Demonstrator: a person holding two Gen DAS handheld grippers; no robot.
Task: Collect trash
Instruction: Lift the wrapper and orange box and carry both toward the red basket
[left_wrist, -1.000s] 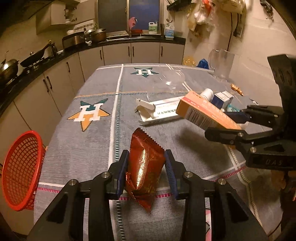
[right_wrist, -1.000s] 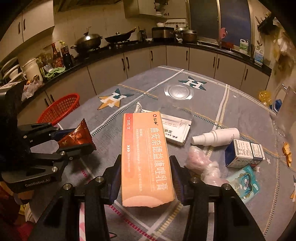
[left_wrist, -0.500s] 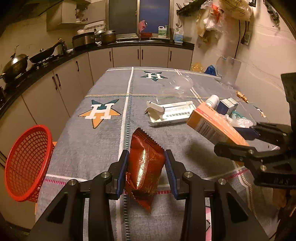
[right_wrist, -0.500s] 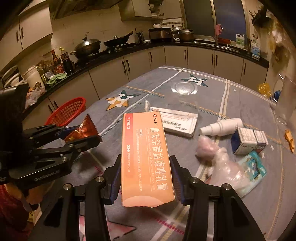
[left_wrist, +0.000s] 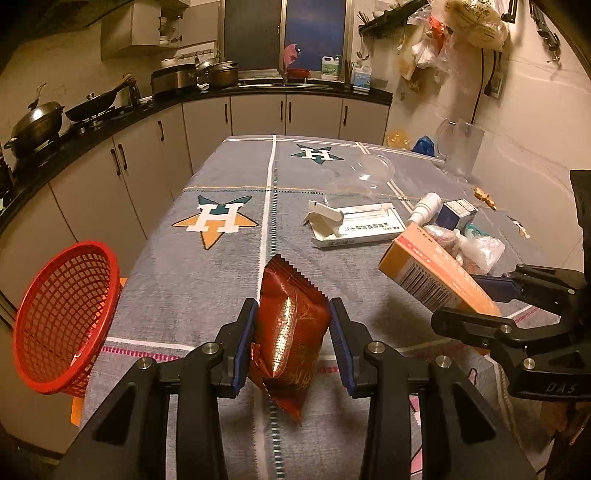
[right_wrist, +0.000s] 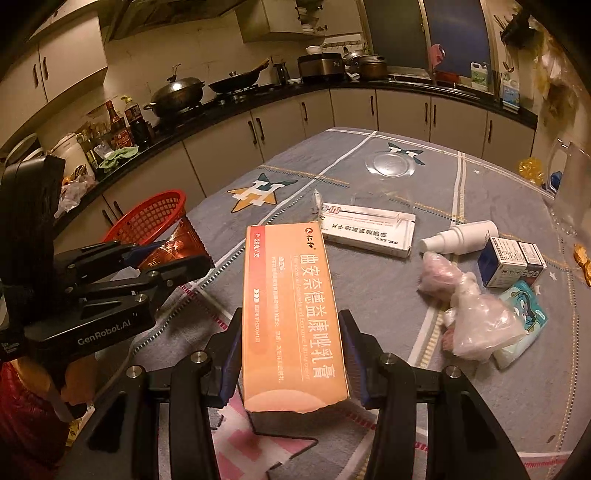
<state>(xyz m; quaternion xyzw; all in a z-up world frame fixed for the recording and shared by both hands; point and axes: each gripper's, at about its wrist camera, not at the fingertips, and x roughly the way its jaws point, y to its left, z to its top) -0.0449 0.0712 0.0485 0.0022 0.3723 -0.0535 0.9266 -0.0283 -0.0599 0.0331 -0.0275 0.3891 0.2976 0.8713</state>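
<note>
My left gripper (left_wrist: 291, 343) is shut on a shiny red snack wrapper (left_wrist: 290, 332), held above the near edge of the table. From the right wrist view the same wrapper (right_wrist: 173, 243) shows in the left gripper (right_wrist: 177, 258) at the left. My right gripper (right_wrist: 291, 354) is shut on a long orange medicine box (right_wrist: 291, 314), lifted over the tablecloth; the box (left_wrist: 432, 277) also appears at the right of the left wrist view. A red mesh basket (left_wrist: 62, 317) stands beside the table's left edge, empty as far as I see.
On the table lie an open white carton (right_wrist: 369, 230), a white spray bottle (right_wrist: 461, 236), a small blue-white box (right_wrist: 509, 262), a crumpled plastic bag (right_wrist: 472, 317), a teal packet (right_wrist: 524, 317) and a clear glass plate (right_wrist: 391, 164). Kitchen cabinets and a stove line the walls.
Both views have shifted slightly along the table; the orange box sits a little lower and further right in the left wrist view. Both grips are unchanged.
</note>
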